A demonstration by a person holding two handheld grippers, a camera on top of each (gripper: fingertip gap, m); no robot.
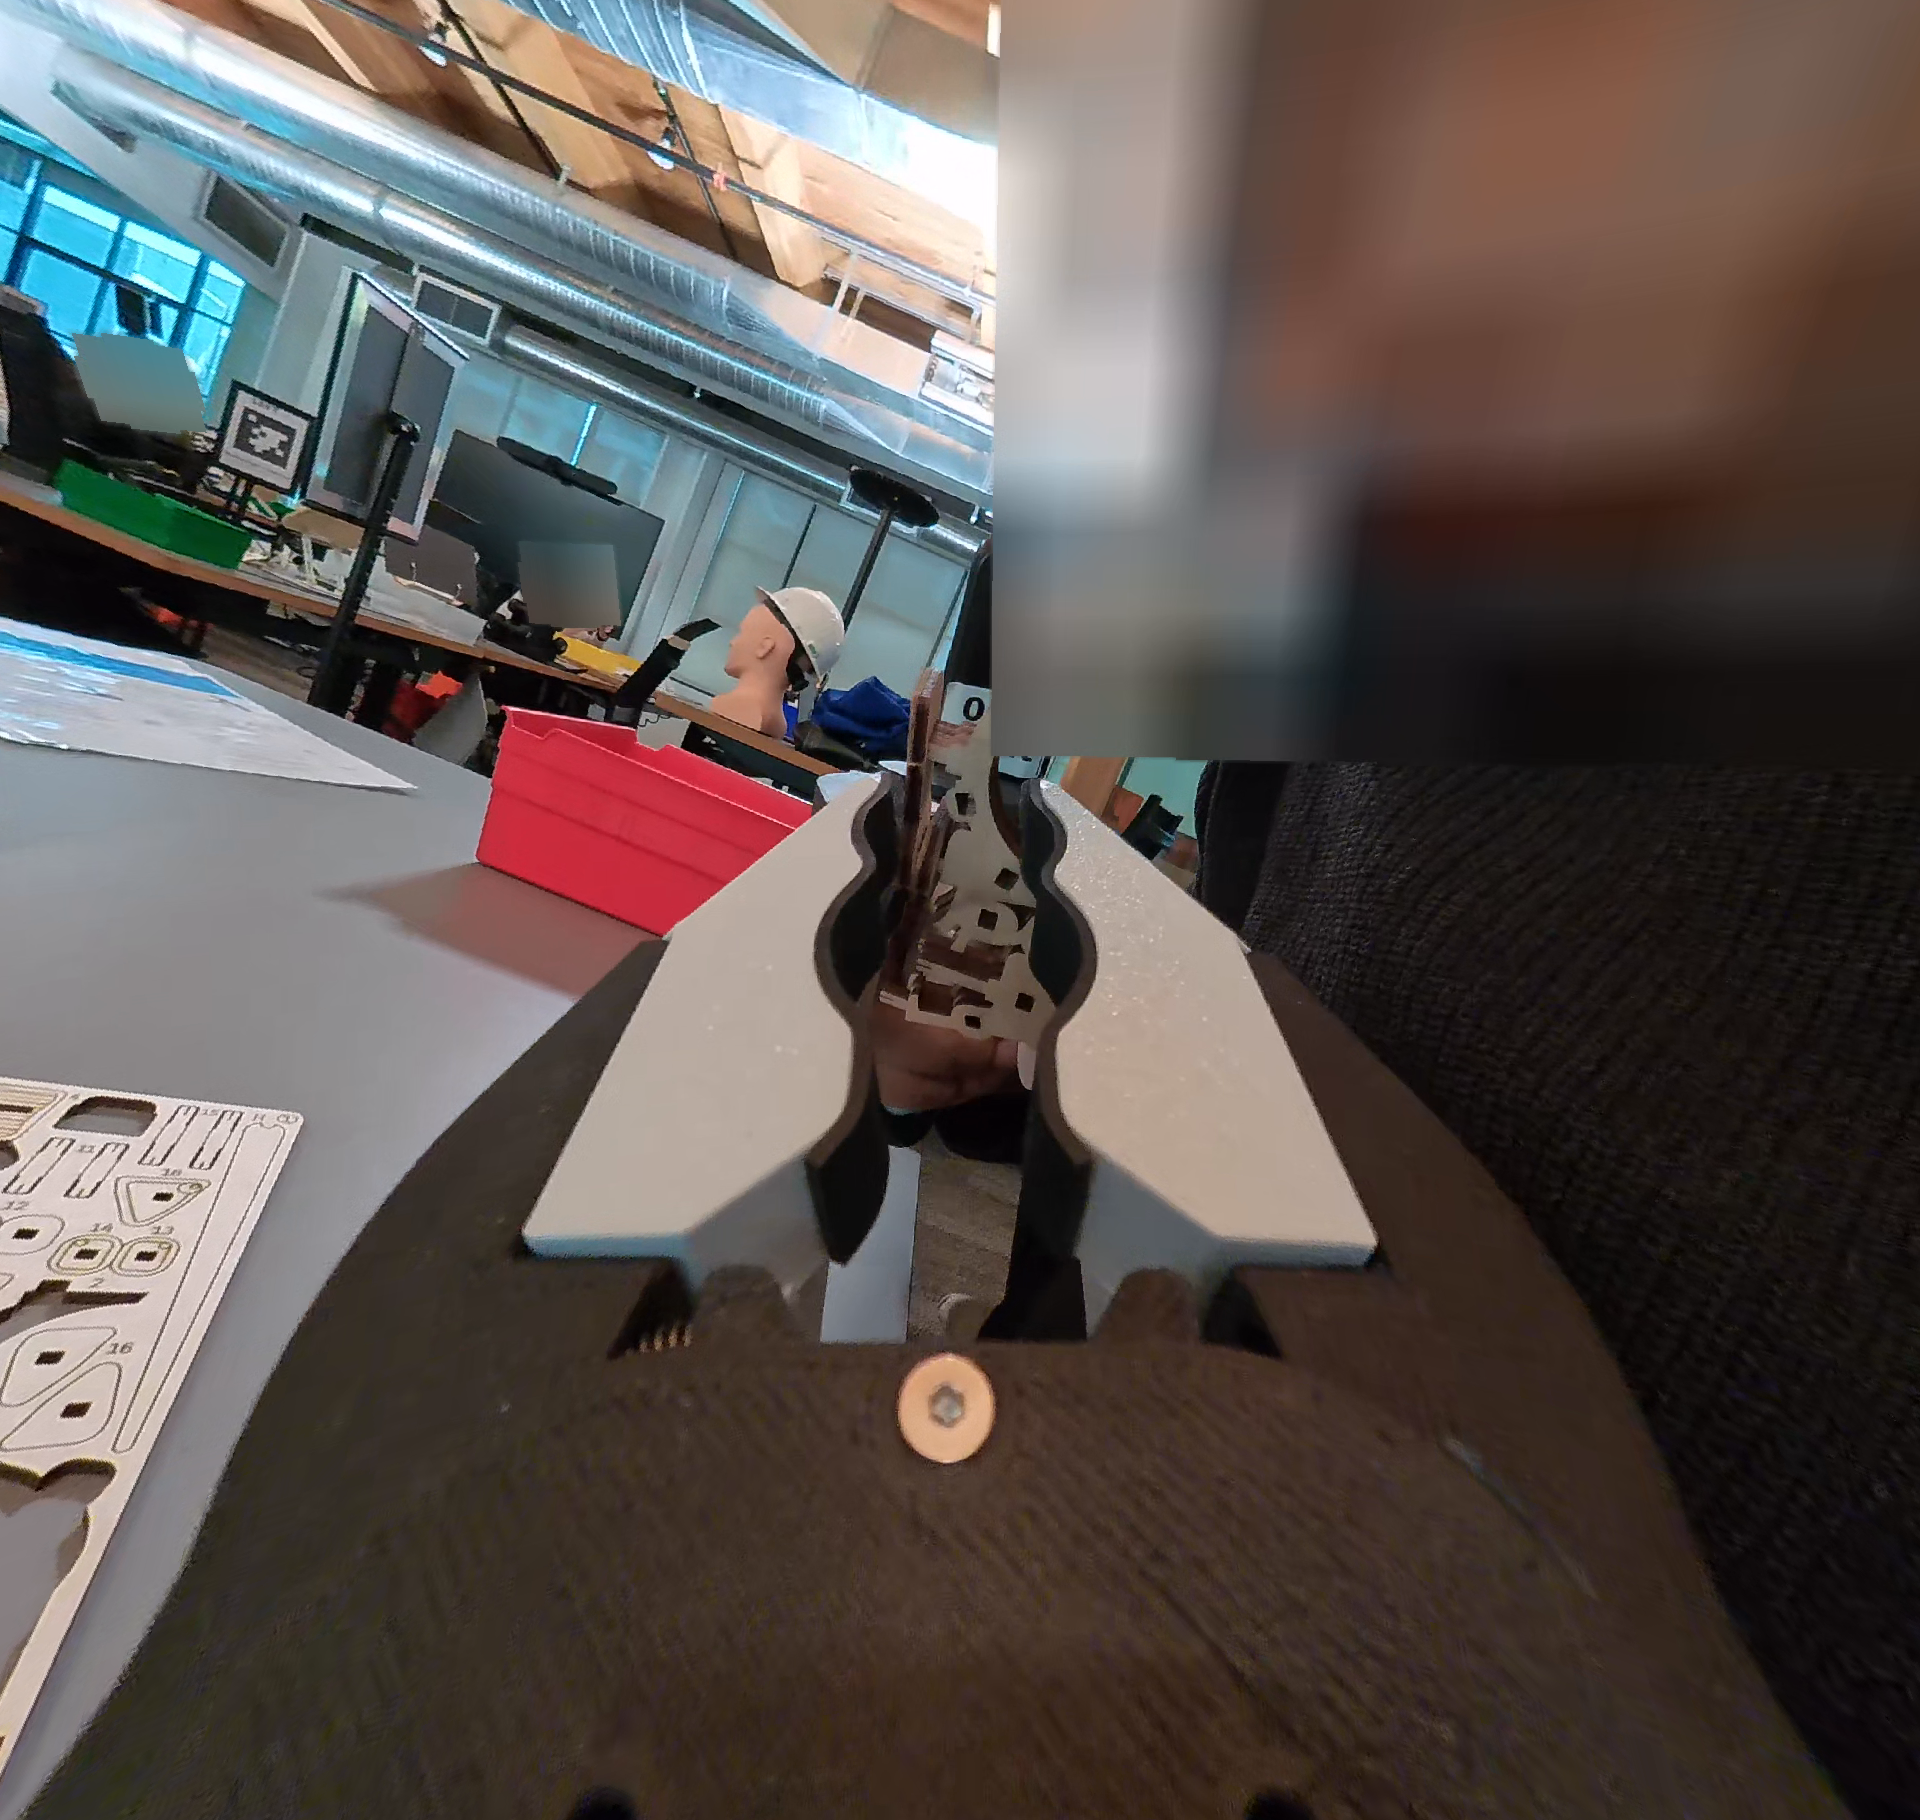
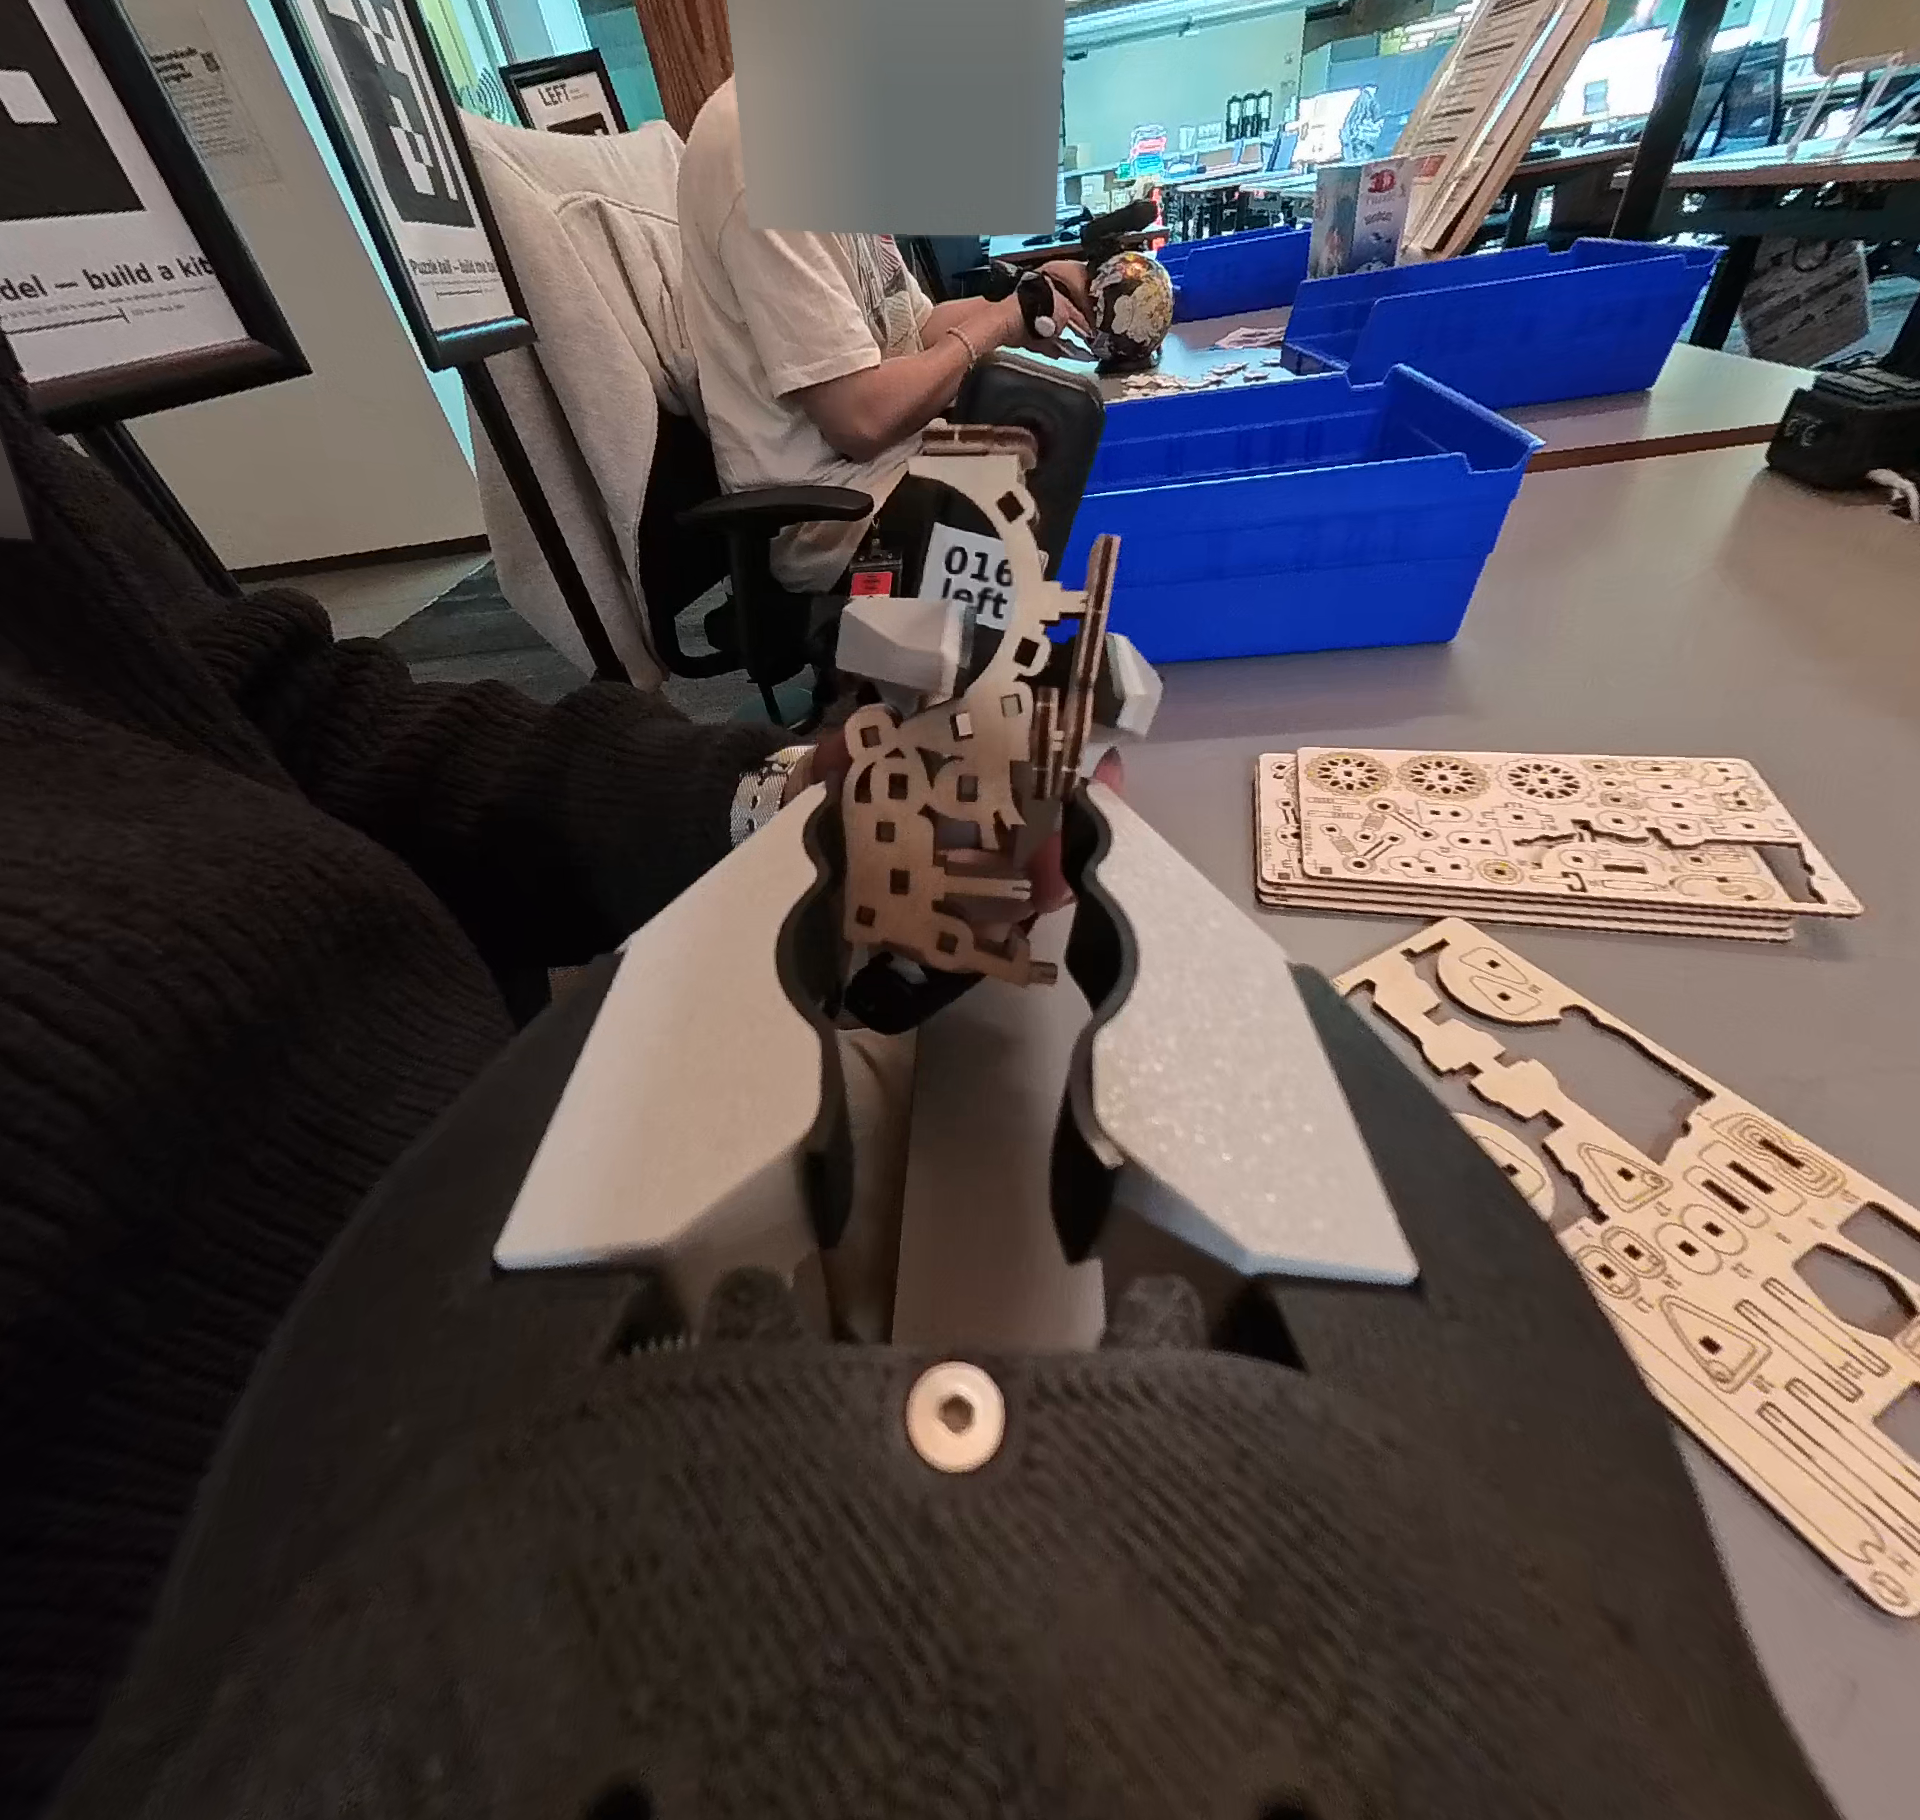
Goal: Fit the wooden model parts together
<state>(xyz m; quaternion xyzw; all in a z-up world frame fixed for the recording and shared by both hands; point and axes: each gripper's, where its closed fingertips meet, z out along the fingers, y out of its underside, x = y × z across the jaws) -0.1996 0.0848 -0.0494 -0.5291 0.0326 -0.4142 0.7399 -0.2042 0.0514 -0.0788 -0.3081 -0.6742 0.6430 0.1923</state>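
The right claw [image 2: 951, 887] pinches the wooden model [image 2: 935, 835] and holds it up in the air, above the tabletop [image 2: 1558, 627], so both claws can reach it. The left claw [image 1: 956, 897] pinches it from the other side to keep it steady. Spare wooden sheets [image 2: 1538, 835] lie flat nearby, ready for more parts.

Grey table [image 2: 1621, 627] — plywood part sheets [image 2: 1538, 835], blue bins [image 2: 1299, 513], red bin [image 1: 623, 825].

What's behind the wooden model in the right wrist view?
Behind the wooden model sits the left claw, its grey fingers showing on either side. A labelled black body shows through the cutout. Whether those fingers actually grip the model is hidden.
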